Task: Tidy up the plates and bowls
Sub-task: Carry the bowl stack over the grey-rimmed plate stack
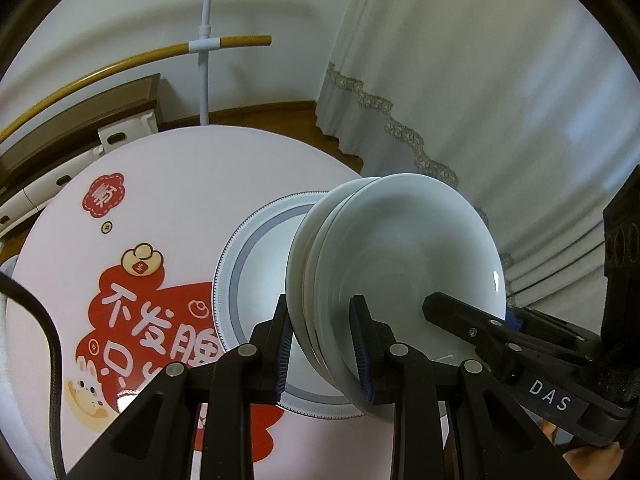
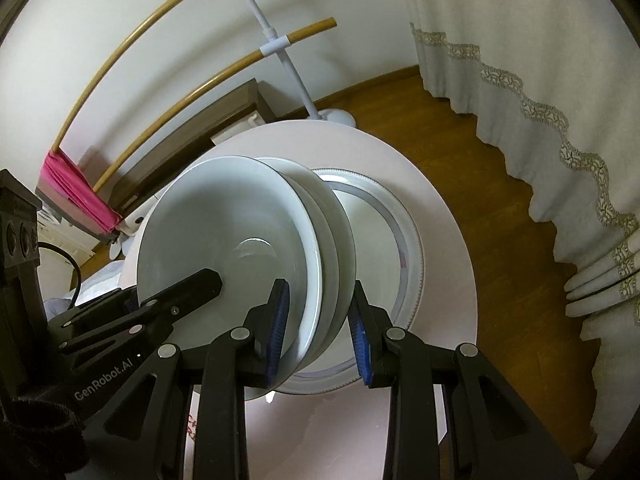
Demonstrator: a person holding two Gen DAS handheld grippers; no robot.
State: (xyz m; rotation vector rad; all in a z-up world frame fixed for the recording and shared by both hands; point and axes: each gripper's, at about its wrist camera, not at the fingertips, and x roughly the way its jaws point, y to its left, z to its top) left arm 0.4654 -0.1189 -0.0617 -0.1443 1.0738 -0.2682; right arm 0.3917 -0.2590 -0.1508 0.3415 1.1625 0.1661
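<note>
1. While both grippers, left gripper (image 1: 322, 340) and right gripper (image 2: 318, 330), clamp opposite rims of the white bowl stack (image 1: 400, 252), it hangs tilted above the patterned plate (image 1: 256, 248) on the worktop (image 1: 160, 184).
2. Uneven squeeze could let bowls slide apart and chip.

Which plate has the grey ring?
The big plate lying flat on the table. The plain white plates held by both claws have no ring.

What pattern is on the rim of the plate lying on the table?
A grey band with fine dotted edging on the plate; clearest in left wrist view.
</note>
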